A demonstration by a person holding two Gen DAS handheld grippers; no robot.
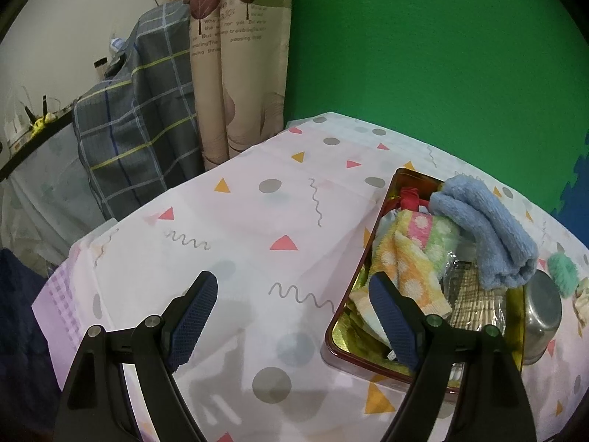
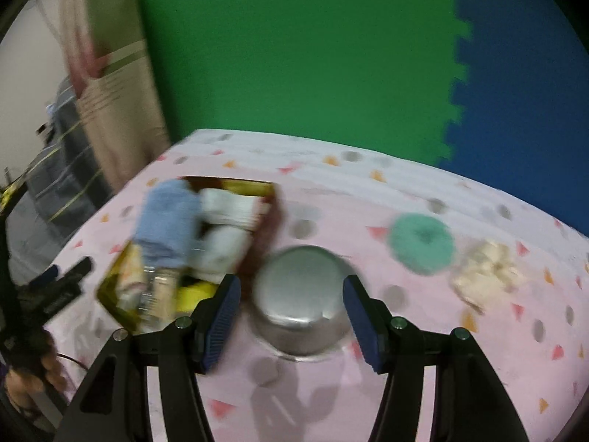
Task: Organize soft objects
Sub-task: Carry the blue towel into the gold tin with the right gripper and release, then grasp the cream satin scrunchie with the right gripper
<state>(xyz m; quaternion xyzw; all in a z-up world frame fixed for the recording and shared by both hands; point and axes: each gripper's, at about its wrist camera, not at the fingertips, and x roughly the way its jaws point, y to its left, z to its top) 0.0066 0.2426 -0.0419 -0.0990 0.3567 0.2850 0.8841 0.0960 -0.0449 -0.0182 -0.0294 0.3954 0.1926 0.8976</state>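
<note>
A gold tray (image 1: 340, 326) with a dark red rim sits on the table and holds a rolled blue towel (image 1: 486, 228), a dotted yellow-green cloth (image 1: 416, 254) and a red item (image 1: 410, 197). My left gripper (image 1: 294, 316) is open and empty, just left of the tray's near corner. In the blurred right wrist view, my right gripper (image 2: 291, 316) is open around an upturned steel bowl (image 2: 300, 302), apart from it. A green fluffy ring (image 2: 421, 241) and a cream soft lump (image 2: 486, 272) lie on the table to the right. The tray (image 2: 274, 213) is at the left.
The table has a pink patterned cloth (image 1: 239, 228). A plaid-covered object (image 1: 136, 118) and curtain (image 1: 239, 66) stand beyond its left edge. Green and blue foam mats (image 2: 294, 55) form the back wall. The left gripper (image 2: 55, 291) shows at the right wrist view's left.
</note>
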